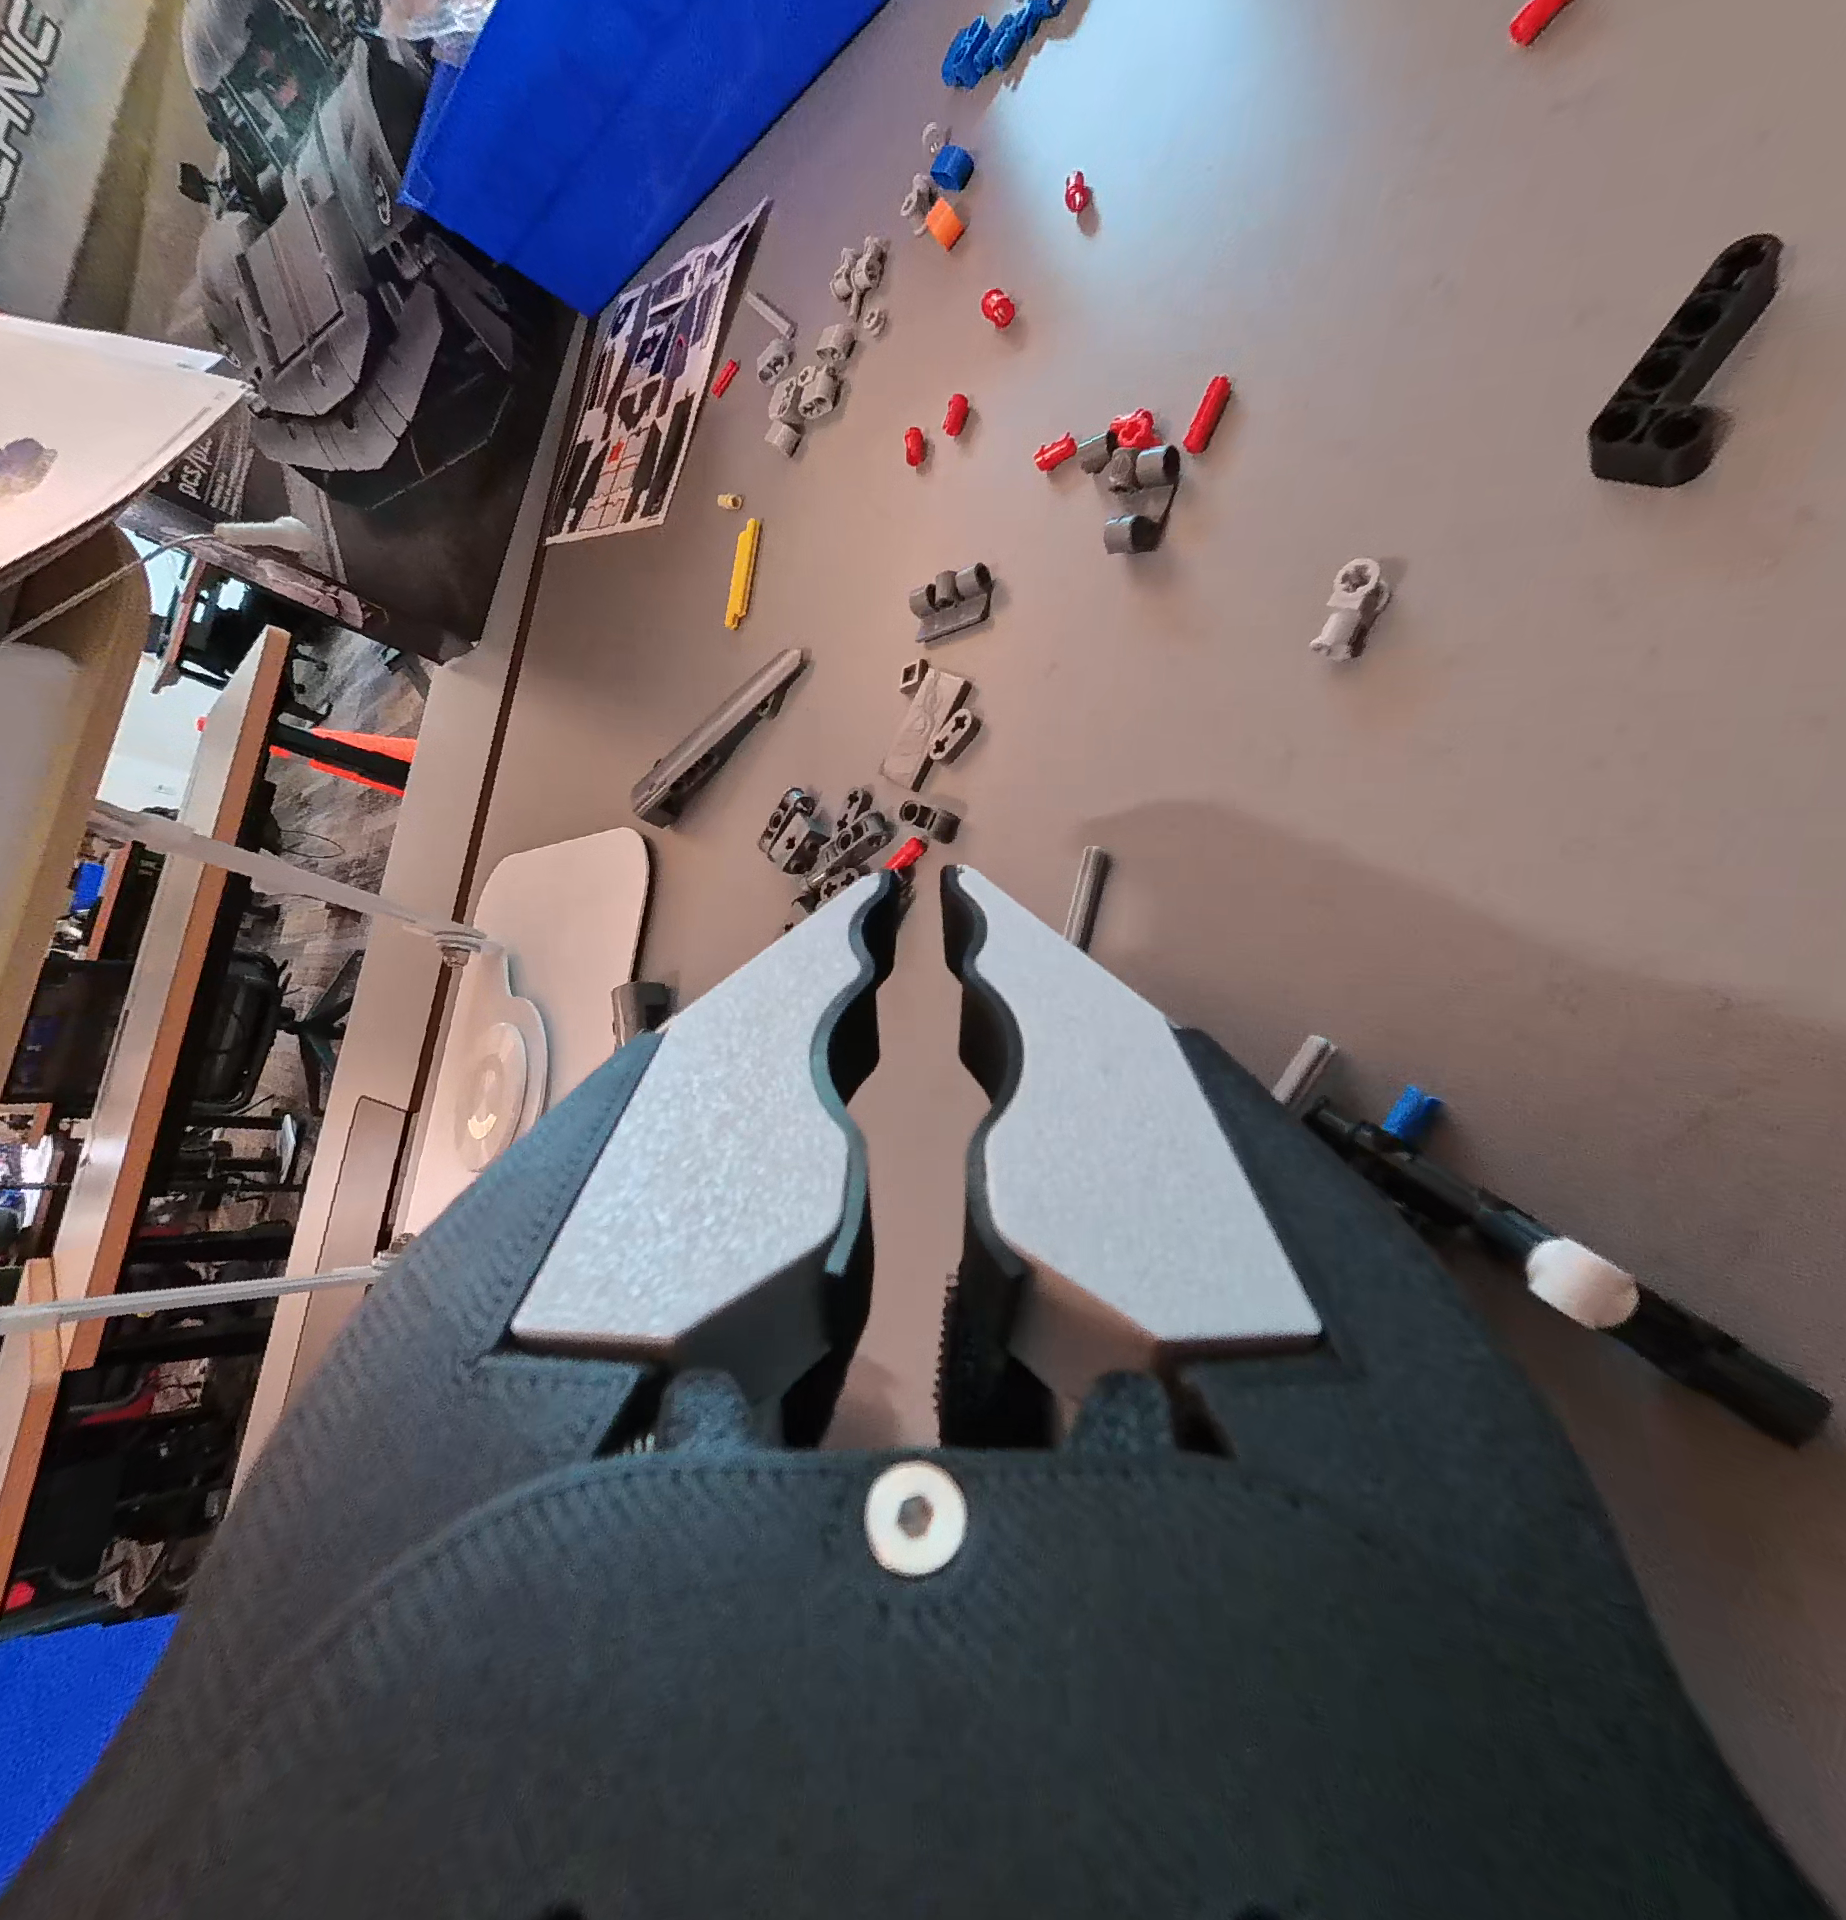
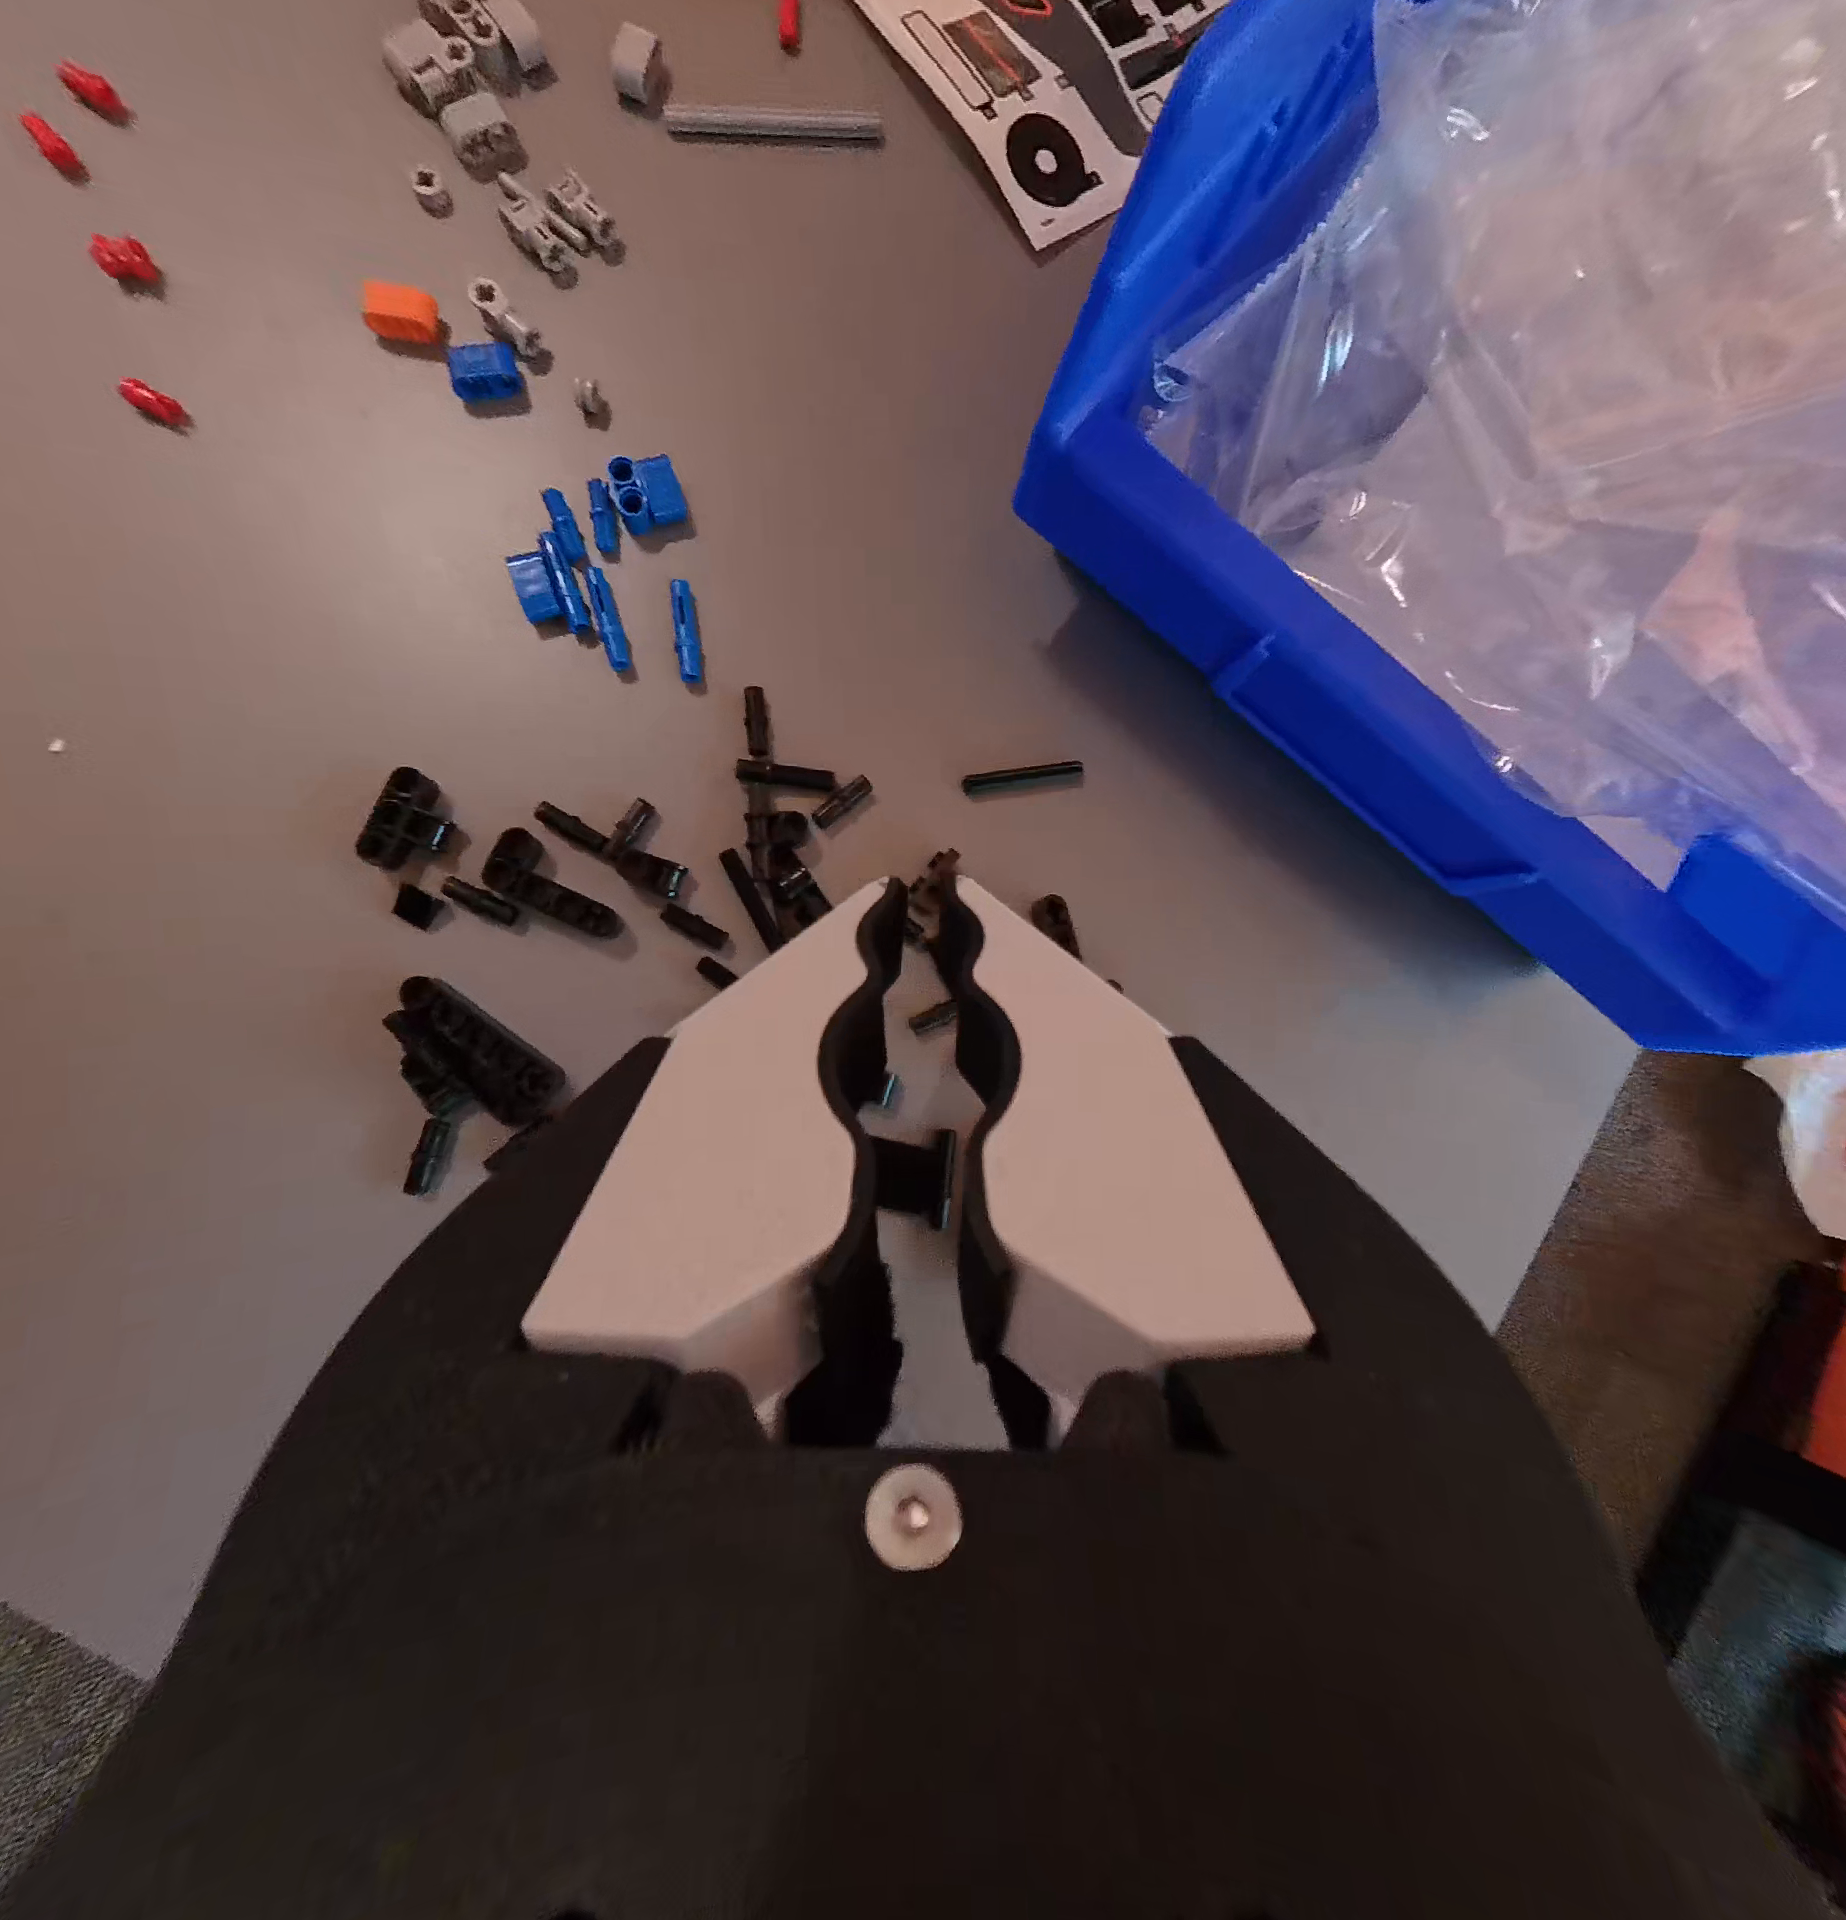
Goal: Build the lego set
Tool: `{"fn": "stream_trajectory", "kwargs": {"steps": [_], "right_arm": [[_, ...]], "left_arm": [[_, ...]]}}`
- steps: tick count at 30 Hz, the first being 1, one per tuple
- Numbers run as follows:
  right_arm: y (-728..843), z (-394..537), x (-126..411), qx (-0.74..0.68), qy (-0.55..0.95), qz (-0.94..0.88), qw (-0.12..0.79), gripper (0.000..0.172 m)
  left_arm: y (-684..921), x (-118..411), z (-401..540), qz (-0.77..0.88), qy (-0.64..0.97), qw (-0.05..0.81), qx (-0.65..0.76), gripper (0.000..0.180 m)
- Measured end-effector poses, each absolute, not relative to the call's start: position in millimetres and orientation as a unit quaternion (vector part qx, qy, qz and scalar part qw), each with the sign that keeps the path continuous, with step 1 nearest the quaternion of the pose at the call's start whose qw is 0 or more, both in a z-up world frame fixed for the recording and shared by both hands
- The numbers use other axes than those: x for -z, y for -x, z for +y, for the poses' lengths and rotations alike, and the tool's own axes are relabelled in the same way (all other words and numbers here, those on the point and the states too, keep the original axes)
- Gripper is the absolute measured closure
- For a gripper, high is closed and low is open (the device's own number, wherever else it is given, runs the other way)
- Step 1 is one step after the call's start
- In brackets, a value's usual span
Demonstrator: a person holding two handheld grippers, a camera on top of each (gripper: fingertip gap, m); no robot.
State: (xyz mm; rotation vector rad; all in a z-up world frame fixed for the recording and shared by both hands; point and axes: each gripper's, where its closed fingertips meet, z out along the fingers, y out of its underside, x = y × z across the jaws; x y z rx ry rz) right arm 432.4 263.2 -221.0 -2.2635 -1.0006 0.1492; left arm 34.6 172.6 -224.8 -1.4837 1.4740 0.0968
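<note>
Over grey table (image 1: pixel 1418 727), left gripper (image 1: pixel 919 883) hovered, fingers slightly parted, grasping nothing, red pin (image 1: pixel 906 854) just beyond tips. Right gripper (image 2: pixel 924 894) pinched small black piece (image 2: pixel 934 883) above black parts pile (image 2: pixel 607 883), blue bin (image 2: pixel 1314 644) right.

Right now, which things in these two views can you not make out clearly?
- Right wrist view: small dark piece at the fingers' tips; black on black pads, grip unclear.
- Left wrist view: red pin half hidden behind one finger.
- Right wrist view: blue bin contents, veiled by crumpled clear plastic.
</note>
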Motion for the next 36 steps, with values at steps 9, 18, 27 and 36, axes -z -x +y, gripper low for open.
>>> {"fn": "stream_trajectory", "kwargs": {"steps": [9, 18, 27, 36], "right_arm": [[-437.8, 252.0, 212.1, -0.062, 0.864, -0.378, 0.327, 0.164], [-394.9, 253.5, 223.7, -0.041, 0.786, -0.537, 0.305, 0.165], [-393.5, 273.6, 256.3, 0.013, 0.724, -0.665, 0.183, 0.167], [-390.5, 267.1, 268.8, 0.004, 0.700, -0.704, 0.121, 0.170]], "left_arm": [[-33.7, 226.8, 174.5, 0.610, 0.614, 0.498, -0.041, 0.174], [-37.4, 228.1, 175.5, 0.617, 0.608, 0.498, -0.043, 0.175], [-35.3, 228.0, 179.6, 0.617, 0.606, 0.499, -0.051, 0.176], [-33.2, 229.8, 182.4, 0.618, 0.607, 0.497, -0.050, 0.176]]}}
